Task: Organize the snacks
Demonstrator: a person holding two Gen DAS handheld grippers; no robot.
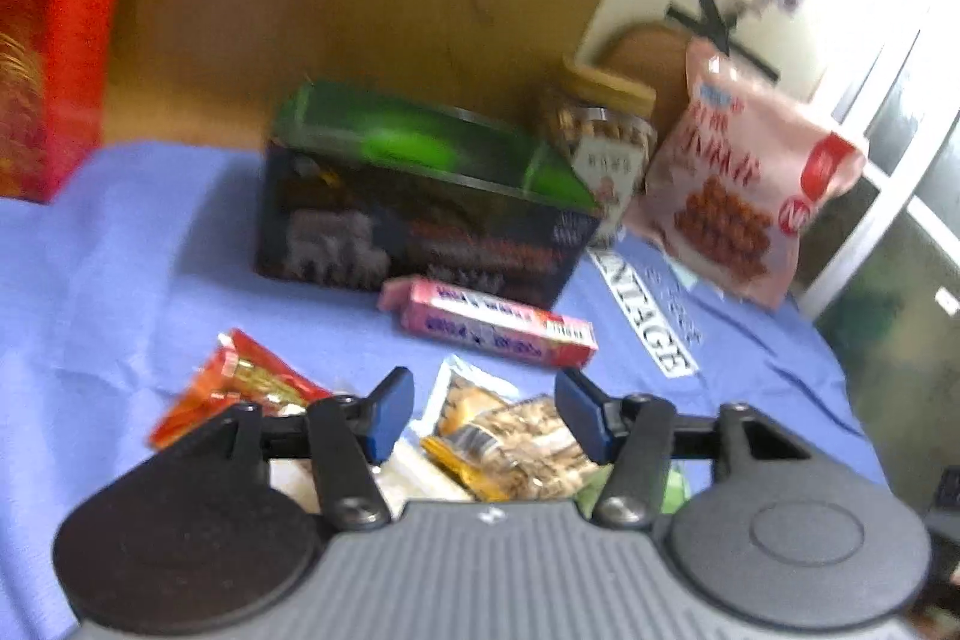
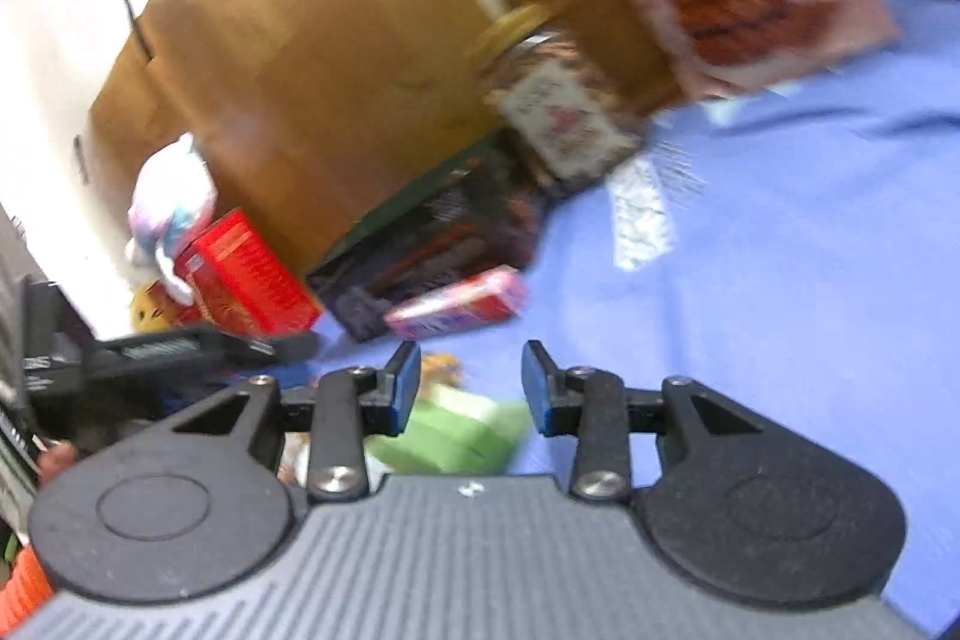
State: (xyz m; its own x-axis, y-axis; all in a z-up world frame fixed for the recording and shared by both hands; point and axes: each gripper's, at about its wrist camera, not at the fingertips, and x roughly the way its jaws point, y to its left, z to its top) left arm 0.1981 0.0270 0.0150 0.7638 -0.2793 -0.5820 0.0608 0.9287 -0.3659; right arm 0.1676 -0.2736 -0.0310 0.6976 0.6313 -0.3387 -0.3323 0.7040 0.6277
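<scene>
A dark tin (image 1: 420, 226) with a green lid sits on the blue cloth, a jar of biscuits (image 1: 600, 136) with a wooden lid just behind its right end. A pink bag (image 1: 744, 184) printed with fried balls stands tilted right of the jar. A pink flat box (image 1: 492, 322) lies in front of the tin. Nearer lie a red-orange packet (image 1: 240, 388), a clear pouch of biscuits (image 1: 468, 400) and a yellow-edged nut packet (image 1: 516, 448). A red carton (image 1: 54, 40) stands upright far left

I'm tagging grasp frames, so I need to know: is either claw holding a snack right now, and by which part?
Nothing is held. The left claw and the right claw both stand open above the snacks.
</scene>
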